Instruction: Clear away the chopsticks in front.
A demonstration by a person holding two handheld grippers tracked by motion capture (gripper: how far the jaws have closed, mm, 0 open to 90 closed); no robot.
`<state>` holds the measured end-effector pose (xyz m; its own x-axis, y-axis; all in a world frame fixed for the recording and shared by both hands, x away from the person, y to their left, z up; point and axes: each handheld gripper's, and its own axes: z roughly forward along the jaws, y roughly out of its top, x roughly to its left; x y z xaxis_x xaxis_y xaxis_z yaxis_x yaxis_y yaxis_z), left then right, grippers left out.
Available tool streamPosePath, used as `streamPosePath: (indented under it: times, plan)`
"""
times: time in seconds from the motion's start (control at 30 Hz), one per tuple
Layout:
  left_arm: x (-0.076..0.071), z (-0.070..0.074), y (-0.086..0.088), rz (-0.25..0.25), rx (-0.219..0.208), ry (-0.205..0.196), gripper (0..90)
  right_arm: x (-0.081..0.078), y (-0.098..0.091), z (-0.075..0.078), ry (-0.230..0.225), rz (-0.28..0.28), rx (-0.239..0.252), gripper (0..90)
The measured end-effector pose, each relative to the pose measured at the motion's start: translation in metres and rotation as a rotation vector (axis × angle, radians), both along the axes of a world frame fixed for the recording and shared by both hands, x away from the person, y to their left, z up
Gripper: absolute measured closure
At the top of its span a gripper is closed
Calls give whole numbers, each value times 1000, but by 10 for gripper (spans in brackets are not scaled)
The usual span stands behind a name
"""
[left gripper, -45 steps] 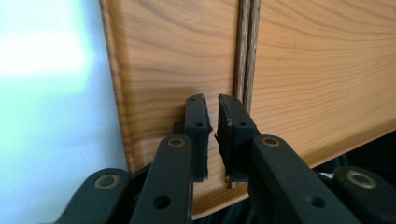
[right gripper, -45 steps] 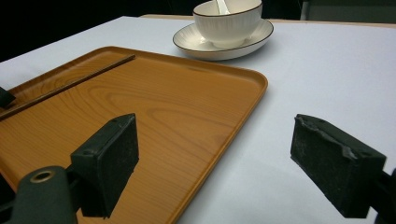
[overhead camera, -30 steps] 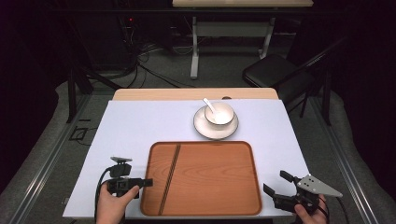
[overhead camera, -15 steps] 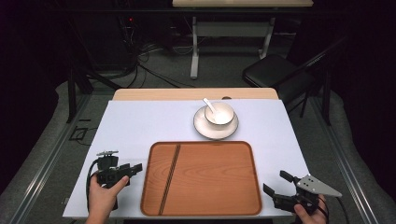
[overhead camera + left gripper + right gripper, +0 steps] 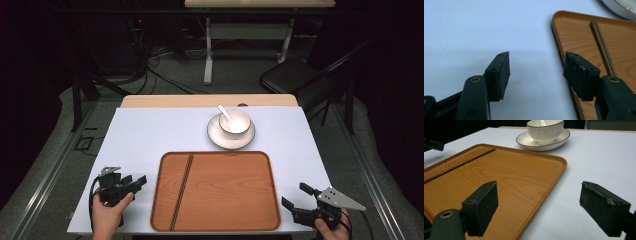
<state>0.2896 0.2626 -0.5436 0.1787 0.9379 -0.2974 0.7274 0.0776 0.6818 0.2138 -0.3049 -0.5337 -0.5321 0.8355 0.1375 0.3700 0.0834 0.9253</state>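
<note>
Your left gripper [image 5: 134, 184] sat near the table's [image 5: 150, 135] front-left corner, just beside the tray's [image 5: 220, 225] left edge; its jaws had just been opening, with nothing between them. Your right gripper [image 5: 296, 203] waited, jaws apart and empty, near the front-right corner. The chopsticks [image 5: 182, 189] lay in the tray, towards its left edge. Farther back stood a bowl [image 5: 235, 121] on a saucer [image 5: 215, 136].

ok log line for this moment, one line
left gripper: jaws just opened, empty, beside tray | right gripper: open, empty | chopsticks: on tray | bowl: on saucer
</note>
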Motion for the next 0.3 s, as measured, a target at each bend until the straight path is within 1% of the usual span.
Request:
streamPosePath:
  times: [0.1,0.13,0.17,0.2,0.23,0.3]
  plan:
    - [0,-1,-2,-4,6,4,375,-1,0,0,-3,3,1,148]
    - [-1,-1,-2,-3,18,1,372,0,0,0,-2,3,1,149]
    - [-1,-1,-2,-3,18,1,370,0,0,0,-2,3,1,149]
    - [-1,-2,-3,-1,15,-8,366,0,-1,0,3,1,-1,149]
    - [0,-2,-3,-5,10,-34,357,0,-1,0,6,0,2,148]
    - [0,-2,-2,-2,12,-36,352,0,-2,-1,9,-5,5,149]
